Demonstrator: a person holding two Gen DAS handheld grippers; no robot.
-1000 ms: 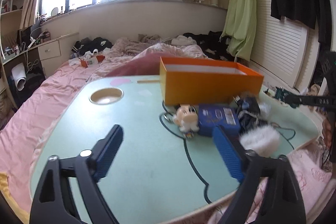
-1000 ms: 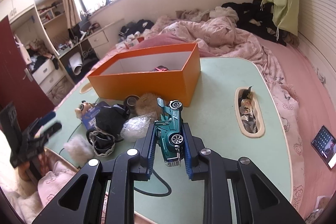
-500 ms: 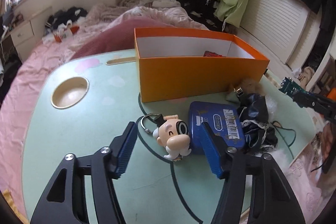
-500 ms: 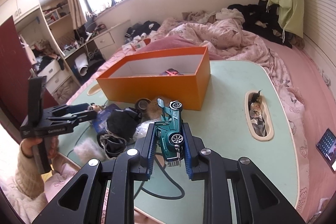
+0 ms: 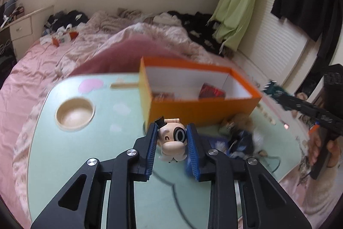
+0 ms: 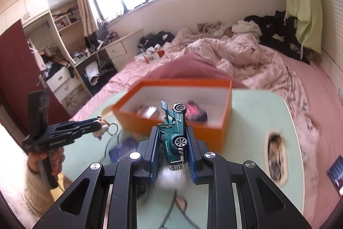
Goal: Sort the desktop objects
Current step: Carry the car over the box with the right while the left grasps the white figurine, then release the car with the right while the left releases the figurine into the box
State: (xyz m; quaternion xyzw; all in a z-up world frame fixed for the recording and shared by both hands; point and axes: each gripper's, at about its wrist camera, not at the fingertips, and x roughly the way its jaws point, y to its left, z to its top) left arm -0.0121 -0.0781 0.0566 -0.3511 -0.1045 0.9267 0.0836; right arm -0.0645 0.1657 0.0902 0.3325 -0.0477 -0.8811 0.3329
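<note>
Toys both clamped for the far orange box [image 6: 180,132]: left gripper [image 5: 172,144] grips figurine [image 5: 172,141], right gripper [image 6: 172,149] grips car [image 6: 174,136].

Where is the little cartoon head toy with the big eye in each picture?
Left wrist view: the cartoon head toy sits low in the middle, pinched in the left gripper.
Right wrist view: the same toy is small at the left, at the tip of that gripper, its key ring hanging beside it.
Shared landmark: the orange box, just behind the toy in both.
</note>
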